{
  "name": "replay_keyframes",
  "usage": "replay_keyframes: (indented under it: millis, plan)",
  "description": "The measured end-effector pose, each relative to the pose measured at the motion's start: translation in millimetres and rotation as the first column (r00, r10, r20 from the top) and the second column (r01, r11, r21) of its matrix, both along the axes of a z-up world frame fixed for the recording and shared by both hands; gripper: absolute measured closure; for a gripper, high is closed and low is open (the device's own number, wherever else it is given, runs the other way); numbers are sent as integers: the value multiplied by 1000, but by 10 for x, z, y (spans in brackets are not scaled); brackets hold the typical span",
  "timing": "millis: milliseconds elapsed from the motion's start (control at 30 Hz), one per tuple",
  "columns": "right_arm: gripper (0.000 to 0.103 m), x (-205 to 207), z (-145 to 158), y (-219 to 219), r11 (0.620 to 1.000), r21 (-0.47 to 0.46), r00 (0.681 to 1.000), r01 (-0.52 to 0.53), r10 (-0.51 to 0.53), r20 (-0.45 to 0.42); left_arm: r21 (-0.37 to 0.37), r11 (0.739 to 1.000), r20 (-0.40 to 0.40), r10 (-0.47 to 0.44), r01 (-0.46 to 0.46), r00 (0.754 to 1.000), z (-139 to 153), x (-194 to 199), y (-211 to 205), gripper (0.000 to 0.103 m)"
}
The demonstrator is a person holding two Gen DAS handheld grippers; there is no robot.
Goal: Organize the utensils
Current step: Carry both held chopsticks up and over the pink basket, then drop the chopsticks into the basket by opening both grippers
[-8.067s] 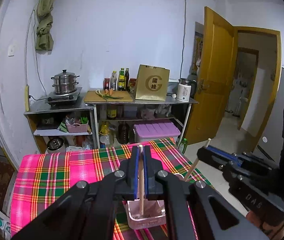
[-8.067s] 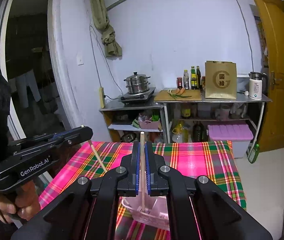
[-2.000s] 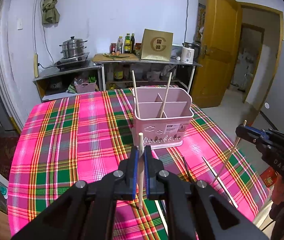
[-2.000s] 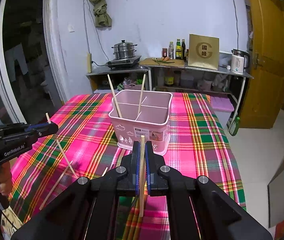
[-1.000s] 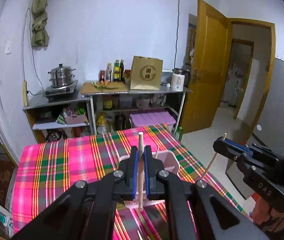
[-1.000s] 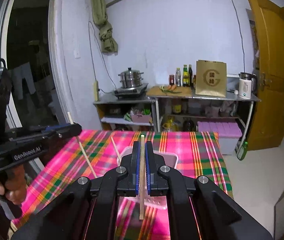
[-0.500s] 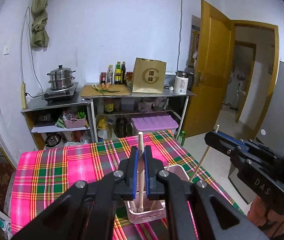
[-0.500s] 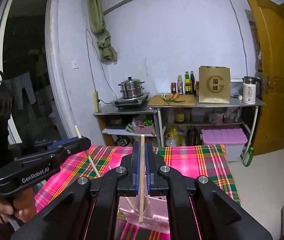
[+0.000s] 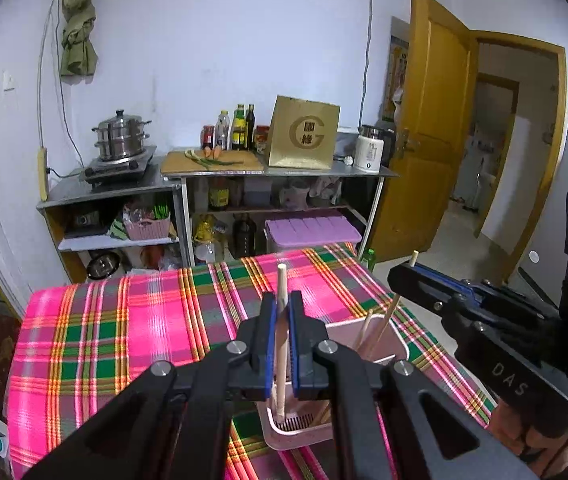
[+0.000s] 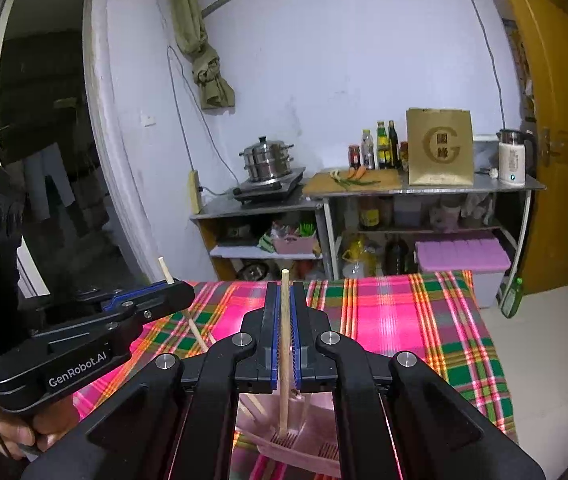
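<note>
My left gripper (image 9: 282, 300) is shut on a wooden chopstick (image 9: 280, 360) that stands upright. Its lower tip reaches down into the pink utensil holder (image 9: 347, 330), close to the slotted floor. Two more chopsticks (image 9: 379, 330) lean in the holder's far compartment. My right gripper (image 10: 284, 288) is shut on another upright chopstick (image 10: 284, 360), whose tip is also down inside the pink holder (image 10: 303, 454). Each gripper appears in the other's view: the right gripper (image 9: 399, 274) and the left gripper (image 10: 186, 288), each with its stick slanting toward the holder.
The table (image 9: 144, 320) wears a pink and green plaid cloth. Behind it stand metal shelves with a steamer pot (image 9: 122, 136), a cutting board (image 9: 212, 162), bottles, a gold bag (image 9: 303, 138) and a kettle (image 9: 369, 152). An orange door (image 9: 427, 120) is open at the right. A hand (image 10: 20, 434) holds the left gripper.
Both grippers have moved forward and down over the pink holder. The two held chopsticks, above the holder a second ago, now have their tips inside it.
</note>
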State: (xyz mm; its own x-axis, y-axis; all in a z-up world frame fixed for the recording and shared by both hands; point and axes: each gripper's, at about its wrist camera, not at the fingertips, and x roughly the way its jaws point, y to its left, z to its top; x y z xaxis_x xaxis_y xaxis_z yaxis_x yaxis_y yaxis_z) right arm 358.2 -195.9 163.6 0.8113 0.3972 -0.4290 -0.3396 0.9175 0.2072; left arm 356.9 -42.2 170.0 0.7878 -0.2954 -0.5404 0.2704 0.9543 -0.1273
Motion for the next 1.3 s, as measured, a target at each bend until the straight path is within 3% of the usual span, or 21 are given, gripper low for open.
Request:
replay_keyframes:
  millis: [300, 600, 733, 800, 1000, 1300]
  plan:
    - [99, 56, -375, 42, 1000, -25, 997, -6, 4, -81, 18, 1000, -59, 0, 1, 998, -281, 38, -26, 97]
    - [98, 23, -383, 43, 998, -55, 996, -7, 2, -94, 13, 1000, -87, 7, -6, 996, -357, 16, -7, 96]
    - [85, -35, -376, 40, 998, -64, 996, -7, 1, -94, 16, 1000, -94, 13, -12, 995, -357, -19, 27, 89]
    - [85, -79, -362, 17, 998, -59, 996, -6, 0, -89, 18, 1000, -92, 17, -16, 996, -352, -49, 46, 84]
    - [85, -299, -279, -76, 999, -54, 998, 3, -7, -69, 1, 1000, -77, 30, -30, 997, -322, -264, 141, 83]
    - [84, -919, -296, -290, 999, -41, 999, 8, -10, -48, -10, 999, -72, 34, -34, 997, -460, -903, 225, 81]
